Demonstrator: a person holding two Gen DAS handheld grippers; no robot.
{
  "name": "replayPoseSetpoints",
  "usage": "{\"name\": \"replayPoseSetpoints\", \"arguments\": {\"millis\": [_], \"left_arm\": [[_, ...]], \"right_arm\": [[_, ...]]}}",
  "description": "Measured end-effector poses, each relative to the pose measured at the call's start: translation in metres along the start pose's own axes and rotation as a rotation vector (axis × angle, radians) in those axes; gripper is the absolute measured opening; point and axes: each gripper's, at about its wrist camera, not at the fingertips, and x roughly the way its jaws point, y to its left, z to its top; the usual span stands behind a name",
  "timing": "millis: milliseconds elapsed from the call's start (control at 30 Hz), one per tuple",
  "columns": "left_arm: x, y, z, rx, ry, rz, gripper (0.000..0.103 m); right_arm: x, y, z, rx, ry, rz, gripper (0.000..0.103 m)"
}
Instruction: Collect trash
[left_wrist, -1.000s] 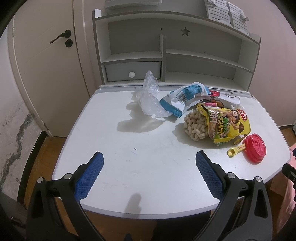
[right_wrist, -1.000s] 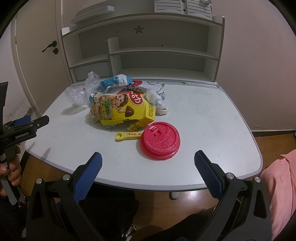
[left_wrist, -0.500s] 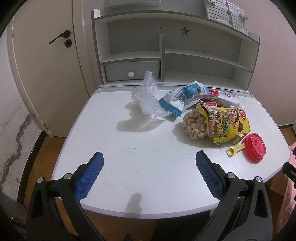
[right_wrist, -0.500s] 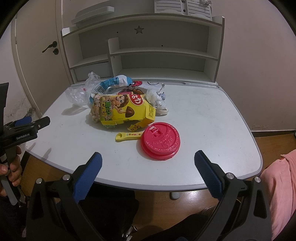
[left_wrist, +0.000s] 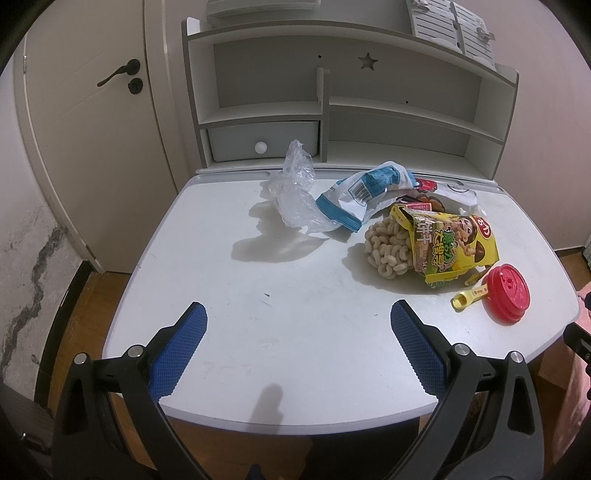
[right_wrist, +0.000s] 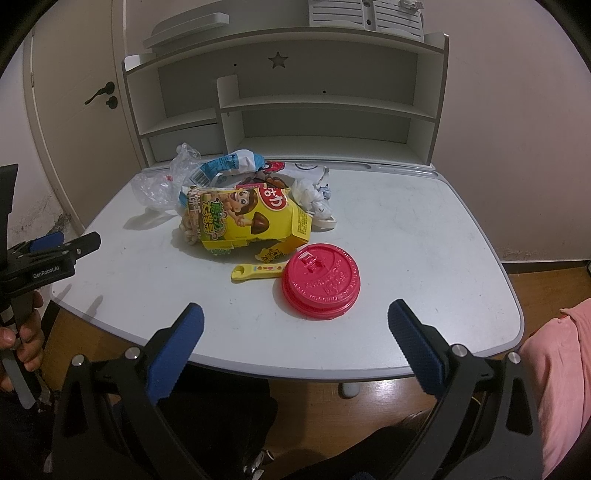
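Two handheld grippers hover over the near edge of a white surface (left_wrist: 295, 288), both pointing toward a shelf unit (right_wrist: 317, 99) at the far side. The left gripper (left_wrist: 298, 325) sits level above the near left part of the surface, its blue-padded jaws spread wide apart with nothing between them. The right gripper (right_wrist: 295, 325) is held level above the near right edge, its jaws likewise spread wide and empty. In the right wrist view, the left gripper shows from the side at the left edge of the picture, with a hand (right_wrist: 26, 332) wrapped around its handle below the level of the surface.

The trash lies in a cluster on the far middle of the surface, well apart from both grippers. A crumpled clear plastic bag (left_wrist: 295, 192) is furthest left. Just beside it to the right lies a blue and white wrapper (left_wrist: 364, 190). Nearer sits a yellow snack box (right_wrist: 247, 218) on its side, with a pile of pale curled snacks (left_wrist: 388, 247) at its open left end. A small yellow scoop (right_wrist: 258, 271) lies near the box, touching a red plastic lid (right_wrist: 319, 282) that rests flat on the surface, nearest the right gripper. Crumpled white paper (right_wrist: 312, 192) lies behind the box.
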Motion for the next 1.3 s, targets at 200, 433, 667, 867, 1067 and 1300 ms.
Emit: {"name": "replayPoseSetpoints", "arguments": {"millis": [200, 433, 667, 867, 1067, 1300], "left_arm": [[0.001, 0.000, 0.000, 0.000, 0.003, -0.001, 0.097], [0.004, 0.000, 0.000, 0.002, 0.010, -0.001, 0.097], [0.022, 0.006, 0.005, -0.007, 0.049, -0.017, 0.097], [0.057, 0.020, 0.052, -0.042, 0.069, -0.046, 0.097], [0.137, 0.029, 0.117, -0.050, 0.154, 0.008, 0.097], [0.207, 0.033, 0.119, -0.026, 0.255, 0.011, 0.084]], "right_arm": [[0.000, 0.000, 0.000, 0.001, -0.001, -0.001, 0.096], [0.001, 0.000, 0.000, 0.000, 0.002, -0.001, 0.096], [0.010, -0.004, -0.002, 0.007, 0.019, 0.022, 0.096], [0.027, -0.013, -0.002, 0.020, 0.049, 0.025, 0.096], [0.055, -0.032, 0.008, 0.061, 0.070, 0.032, 0.096], [0.110, -0.038, 0.019, 0.020, 0.141, 0.009, 0.096]]}}
